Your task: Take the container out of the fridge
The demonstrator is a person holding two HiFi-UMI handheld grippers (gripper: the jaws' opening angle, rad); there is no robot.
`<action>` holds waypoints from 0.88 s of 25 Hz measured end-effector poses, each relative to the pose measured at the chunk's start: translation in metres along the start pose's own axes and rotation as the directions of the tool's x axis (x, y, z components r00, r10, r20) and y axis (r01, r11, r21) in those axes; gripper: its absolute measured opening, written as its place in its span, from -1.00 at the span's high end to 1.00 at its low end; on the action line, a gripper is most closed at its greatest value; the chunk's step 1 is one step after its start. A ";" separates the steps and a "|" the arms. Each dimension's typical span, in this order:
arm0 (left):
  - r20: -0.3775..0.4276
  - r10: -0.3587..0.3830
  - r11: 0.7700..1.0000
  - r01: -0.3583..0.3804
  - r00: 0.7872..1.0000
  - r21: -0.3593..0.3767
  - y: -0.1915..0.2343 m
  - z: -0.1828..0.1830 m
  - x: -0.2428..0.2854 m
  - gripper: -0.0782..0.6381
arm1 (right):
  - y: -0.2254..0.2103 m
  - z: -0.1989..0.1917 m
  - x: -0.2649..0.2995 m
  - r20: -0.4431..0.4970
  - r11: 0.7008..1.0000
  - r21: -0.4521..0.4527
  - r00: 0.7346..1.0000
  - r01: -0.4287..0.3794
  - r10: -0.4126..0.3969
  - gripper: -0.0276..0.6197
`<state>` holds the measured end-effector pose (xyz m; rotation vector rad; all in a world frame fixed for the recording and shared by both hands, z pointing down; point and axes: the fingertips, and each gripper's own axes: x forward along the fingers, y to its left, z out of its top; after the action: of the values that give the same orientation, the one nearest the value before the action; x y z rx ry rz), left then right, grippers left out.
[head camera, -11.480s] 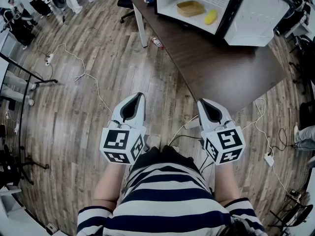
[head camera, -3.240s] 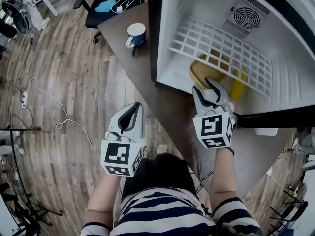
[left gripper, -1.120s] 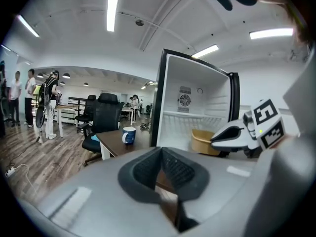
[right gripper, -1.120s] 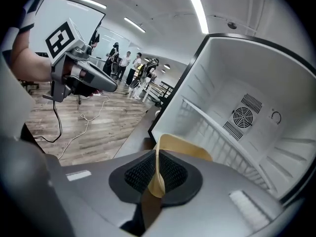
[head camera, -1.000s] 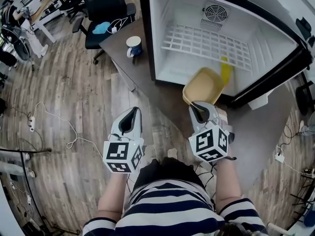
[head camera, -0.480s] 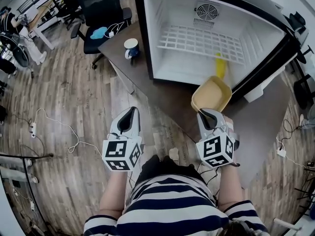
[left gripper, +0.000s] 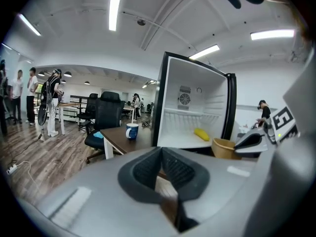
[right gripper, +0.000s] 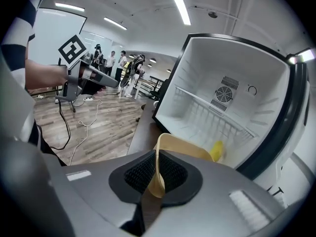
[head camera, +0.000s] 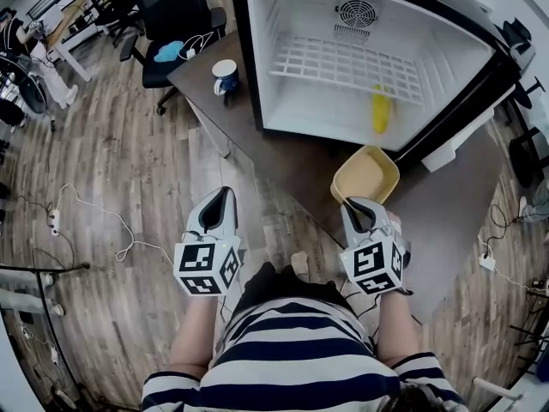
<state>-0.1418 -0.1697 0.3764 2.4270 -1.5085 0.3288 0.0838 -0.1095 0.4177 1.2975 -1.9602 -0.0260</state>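
Observation:
The tan container (head camera: 366, 175) is out of the open fridge (head camera: 369, 58) and hangs over the dark table (head camera: 283, 166) in front of it. My right gripper (head camera: 358, 206) is shut on the container's near rim (right gripper: 159, 174), with the thin wall pinched between the black pads. A yellow item (head camera: 379, 112) lies on the fridge floor below the white wire shelf (head camera: 347, 63). My left gripper (head camera: 216, 215) is held low over the wooden floor, left of the table, shut with nothing in it (left gripper: 163, 174).
A blue-and-white mug (head camera: 226, 75) stands on the table's far left corner. The fridge door (head camera: 467, 127) is swung open to the right. An office chair (head camera: 163, 33) stands beyond the table. Cables (head camera: 111, 221) trail over the floor at left. People stand far off (left gripper: 44, 100).
The right gripper has drawn the container back out of the fridge mouth, toward me over the table. The left gripper has hardly moved.

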 end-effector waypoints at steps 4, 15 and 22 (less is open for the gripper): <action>-0.016 0.017 1.000 -0.017 1.000 -0.007 0.004 -0.008 -0.001 0.78 | 0.002 -0.004 0.003 -0.002 1.000 0.016 1.000 -0.007 0.007 0.85; -0.035 0.025 1.000 -0.026 0.999 -0.013 0.007 -0.015 0.003 0.78 | 0.007 -0.003 0.010 0.012 0.999 0.041 1.000 -0.026 0.026 0.86; -0.022 0.014 1.000 -0.014 1.000 -0.009 0.005 -0.007 0.005 0.78 | 0.013 0.004 0.011 0.016 0.998 0.024 0.999 -0.050 0.049 0.86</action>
<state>-0.1447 -0.1739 0.3855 2.3984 -1.5155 0.3492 0.0691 -0.1134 0.4266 1.2672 -2.0113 0.0119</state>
